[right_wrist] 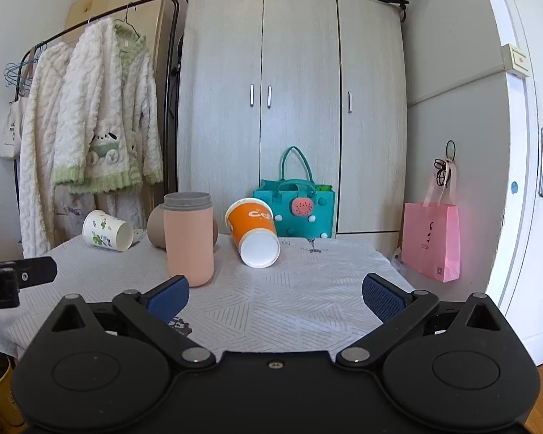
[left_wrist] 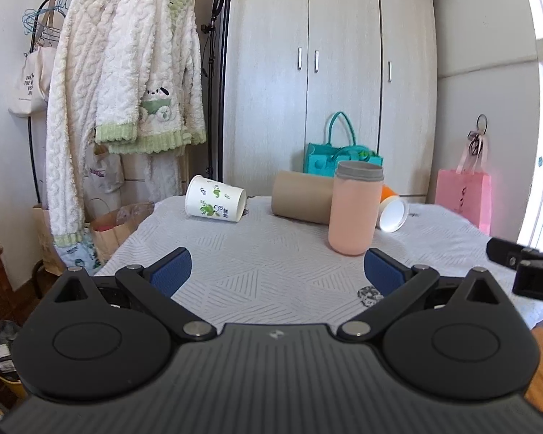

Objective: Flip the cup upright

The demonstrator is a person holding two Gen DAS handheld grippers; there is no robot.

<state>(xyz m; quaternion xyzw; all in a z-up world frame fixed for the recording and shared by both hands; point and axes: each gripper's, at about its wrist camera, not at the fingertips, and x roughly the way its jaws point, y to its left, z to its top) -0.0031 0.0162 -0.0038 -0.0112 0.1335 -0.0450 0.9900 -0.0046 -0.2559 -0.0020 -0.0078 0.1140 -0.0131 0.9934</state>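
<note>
Over the table [left_wrist: 271, 271], both grippers hover with fingers spread wide, holding nothing: left gripper [left_wrist: 278, 273], right gripper [right_wrist: 276, 298]. Beyond, orange cup [right_wrist: 253, 229] and white cup [left_wrist: 213, 199] lie sideways.

Right gripper [left_wrist: 535, 275]: "DA". Left gripper [right_wrist: 3, 285]: ".AI".

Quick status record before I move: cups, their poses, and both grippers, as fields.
white floral cup: on its side, far left of table, mouth toward the centre
orange cup: on its side, mouth toward the camera, right of the pink tumbler
pink tumbler: upright, grey rim, nearest the grippers
tan cylinder: lying behind the tumbler
left gripper: open, empty, above the table
right gripper: open, empty
cups upright: none of the paper cups
</note>
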